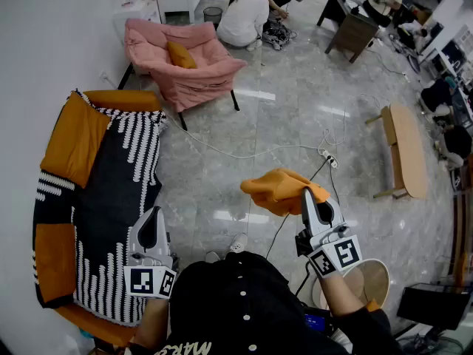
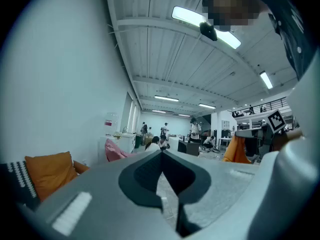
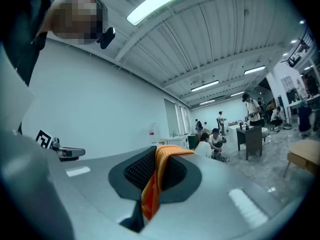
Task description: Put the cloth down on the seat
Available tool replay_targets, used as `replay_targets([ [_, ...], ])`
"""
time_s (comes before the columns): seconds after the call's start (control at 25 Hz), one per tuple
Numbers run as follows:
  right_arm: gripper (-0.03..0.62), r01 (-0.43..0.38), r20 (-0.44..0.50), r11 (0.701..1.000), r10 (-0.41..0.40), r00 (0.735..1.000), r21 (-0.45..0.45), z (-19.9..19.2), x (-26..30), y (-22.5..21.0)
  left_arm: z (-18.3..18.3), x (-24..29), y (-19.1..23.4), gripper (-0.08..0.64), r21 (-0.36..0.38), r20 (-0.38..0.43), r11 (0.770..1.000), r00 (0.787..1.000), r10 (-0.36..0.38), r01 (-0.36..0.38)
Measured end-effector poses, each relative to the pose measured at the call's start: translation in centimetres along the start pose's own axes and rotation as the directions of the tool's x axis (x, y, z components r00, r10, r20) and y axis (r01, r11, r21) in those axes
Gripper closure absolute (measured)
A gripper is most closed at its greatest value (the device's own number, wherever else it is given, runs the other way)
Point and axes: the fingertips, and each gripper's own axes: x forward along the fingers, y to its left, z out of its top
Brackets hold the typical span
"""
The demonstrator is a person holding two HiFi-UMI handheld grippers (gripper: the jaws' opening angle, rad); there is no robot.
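Observation:
An orange cloth (image 1: 281, 189) hangs bunched above the marble floor, pinched in my right gripper (image 1: 307, 195). In the right gripper view the orange cloth (image 3: 156, 176) is clamped between the shut jaws and folds over their tips. My left gripper (image 1: 151, 231) is held low at the left, over the edge of the seat (image 1: 111, 198), an orange sofa draped with a black and white patterned cover. Its jaws (image 2: 161, 154) are shut with nothing between them. The cloth is well to the right of the seat.
A pink armchair (image 1: 188, 65) with an orange cushion stands beyond the sofa. A white cable and power strip (image 1: 328, 158) lie on the floor. A wooden bench (image 1: 405, 150) is at the right, a round stool (image 1: 369, 281) near my right arm. People sit at the far end.

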Motion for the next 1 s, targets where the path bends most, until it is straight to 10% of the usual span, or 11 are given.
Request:
replay_targets([
  [1.0,0.557,-0.047,0.01,0.998,0.046,0.999,0.051,-0.4,0.9,-4.8,0.7,2.7,-2.3,0.56,0.032,0.004,0.997,0.998,0.07,-0.07],
])
